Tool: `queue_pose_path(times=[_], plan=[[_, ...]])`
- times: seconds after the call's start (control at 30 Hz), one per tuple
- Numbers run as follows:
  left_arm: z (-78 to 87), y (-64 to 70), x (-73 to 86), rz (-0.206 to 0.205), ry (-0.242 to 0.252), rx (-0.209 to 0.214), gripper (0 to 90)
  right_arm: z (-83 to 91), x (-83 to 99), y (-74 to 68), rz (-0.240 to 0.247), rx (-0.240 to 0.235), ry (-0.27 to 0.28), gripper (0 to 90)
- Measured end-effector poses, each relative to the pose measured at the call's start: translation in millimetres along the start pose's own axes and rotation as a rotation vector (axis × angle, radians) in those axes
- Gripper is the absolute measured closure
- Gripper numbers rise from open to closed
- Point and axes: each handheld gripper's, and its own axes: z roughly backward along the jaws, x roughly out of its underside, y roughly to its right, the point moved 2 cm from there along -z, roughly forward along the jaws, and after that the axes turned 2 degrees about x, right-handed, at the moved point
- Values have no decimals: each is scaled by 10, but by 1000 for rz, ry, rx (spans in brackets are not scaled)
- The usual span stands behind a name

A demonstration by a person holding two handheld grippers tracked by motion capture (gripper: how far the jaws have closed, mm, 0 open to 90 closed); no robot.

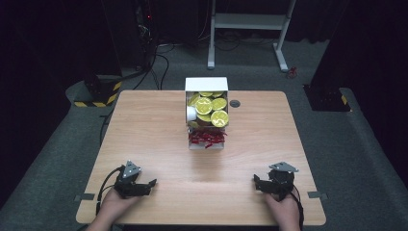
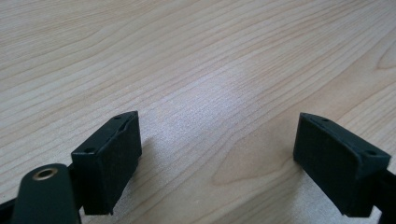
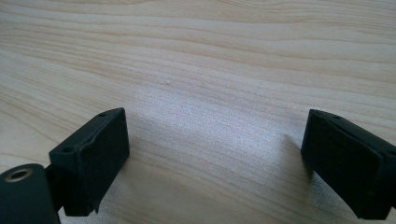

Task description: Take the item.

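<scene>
A white box [image 1: 207, 84] stands at the far middle of the table [image 1: 144, 125], its long axis running from the far edge toward the person. Its open side faces up and toward the camera. The far and middle part holds round yellow-green lids or discs [image 1: 210, 107], packed close and overlapping; one white cup-like piece [image 1: 191, 113] lies at the box's left wall. At the near end sits a heap of small red pieces [image 1: 207, 138], too small to tell what they are. Just right of the box a small dark round grommet [image 1: 235, 103] is set in the table.

Both grippers rest near the person's edge of the table, well apart from the box and from each other. The left gripper [image 1: 144, 185] lies at the near left corner, held in the left hand [image 1: 113, 204], jaws pointing right and a little away. In the left gripper view [image 2: 217, 154] its jaws stand wide apart over bare wood. The right gripper [image 1: 263, 185] lies at the near right, in the right hand [image 1: 284, 209], pointing left. In the right gripper view [image 3: 215, 158] its jaws also stand wide apart, nothing between them.
</scene>
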Motion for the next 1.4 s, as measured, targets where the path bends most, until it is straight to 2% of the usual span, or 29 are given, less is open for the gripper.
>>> queue_pose_path(times=[1.03,1.2,1.3,1.33,1.4], plan=[[5,4,3,4,-1,-2,159,1,-3,1,-13,-4,1,84],[1,3,1,6,1,-2,158,33,-12,16,-31,-30,14,113],[1,2,1,2,0,-3,157,74,-31,-7,-24,-37,22,121],[1,2,1,2,0,-4,157,116,-58,-29,-4,-31,44,122],[2,3,1,2,0,-5,157,152,-84,-64,-8,-39,59,122]])
